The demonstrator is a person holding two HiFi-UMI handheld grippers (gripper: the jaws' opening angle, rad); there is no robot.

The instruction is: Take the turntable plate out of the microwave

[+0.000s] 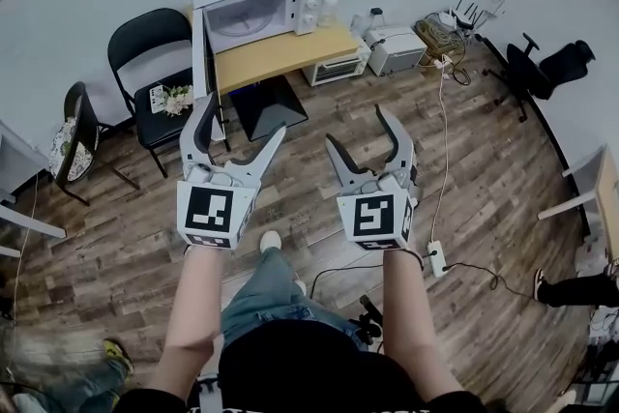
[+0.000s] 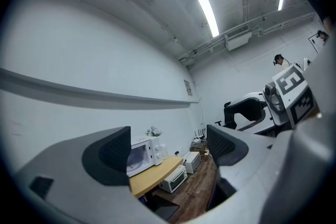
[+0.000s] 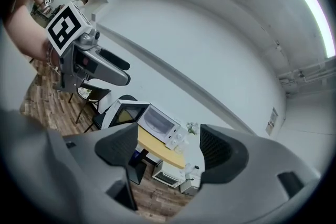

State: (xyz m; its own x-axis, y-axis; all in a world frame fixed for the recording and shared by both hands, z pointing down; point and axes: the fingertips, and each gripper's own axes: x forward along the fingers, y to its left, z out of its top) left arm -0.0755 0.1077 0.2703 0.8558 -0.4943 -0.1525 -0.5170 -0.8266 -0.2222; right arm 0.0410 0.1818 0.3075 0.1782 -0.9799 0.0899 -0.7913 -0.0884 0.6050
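Microwave [image 1: 259, 3]: white, on a wooden table [image 1: 282, 55] by the wall, door [image 1: 198, 48] swung open to its left. Turntable plate [image 1: 253, 18]: a pale round shape inside the cavity, detail unclear.
Left hand-held gripper [image 1: 245, 114]: raised over the wood floor [image 1: 290, 198], well apart from the microwave, jaws spread, nothing between them.
Right hand-held gripper [image 1: 355, 124]: just beside the left one, jaws likewise spread and empty.
Black chair [image 1: 147, 44]: left of the table.
Toaster oven [image 1: 335, 68]: on the floor at the table's right.

Microwave [image 1: 256, 8] on table [image 1: 290, 55], chair [image 1: 147, 39] left
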